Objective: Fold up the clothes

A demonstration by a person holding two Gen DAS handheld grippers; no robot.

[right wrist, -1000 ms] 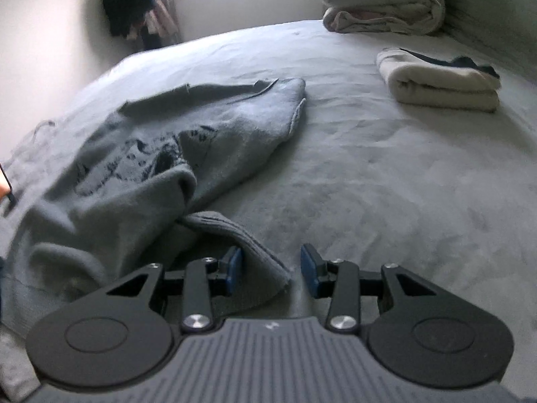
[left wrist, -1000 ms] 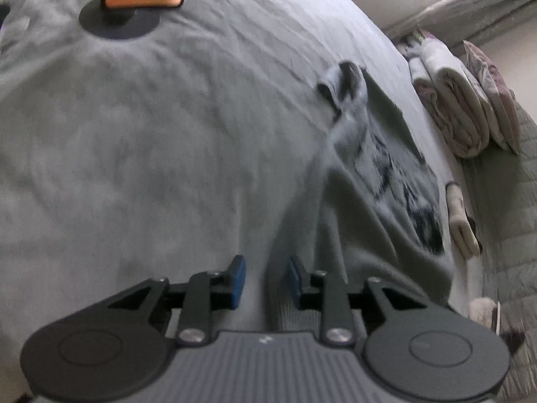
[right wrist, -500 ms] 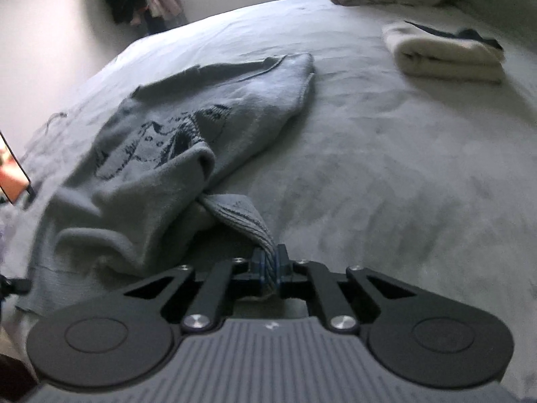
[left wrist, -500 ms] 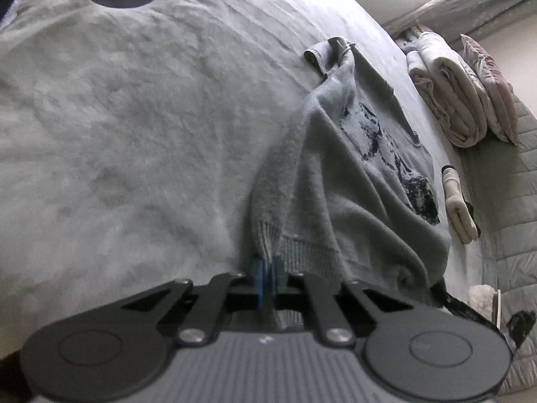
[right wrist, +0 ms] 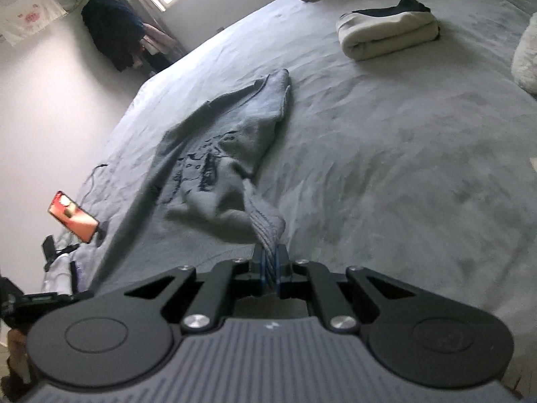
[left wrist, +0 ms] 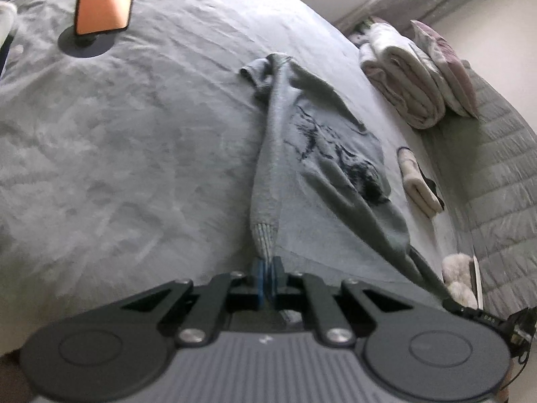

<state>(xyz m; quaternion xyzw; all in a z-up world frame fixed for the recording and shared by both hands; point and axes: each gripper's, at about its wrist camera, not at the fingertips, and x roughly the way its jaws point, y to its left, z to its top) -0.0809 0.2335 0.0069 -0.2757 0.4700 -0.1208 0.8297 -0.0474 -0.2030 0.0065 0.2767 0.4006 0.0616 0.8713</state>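
Grey bedding covers the big bed (left wrist: pixel 117 154) in the left wrist view, where the left gripper (left wrist: pixel 267 277) has its jaws shut tight on the ribbed edge of the grey sweater (left wrist: pixel 302 141), which stretches up the middle of the bed toward the rolled blankets (left wrist: pixel 406 84) at the far edge. From the right wrist view, the right gripper (right wrist: pixel 270 270) has its jaws pinched shut on another ribbed edge, with the sweater still bunched and a folded cream cloth (right wrist: pixel 386 38) near the far edge. Folding has only begun: both edges are held, but no neat fold is made yet.
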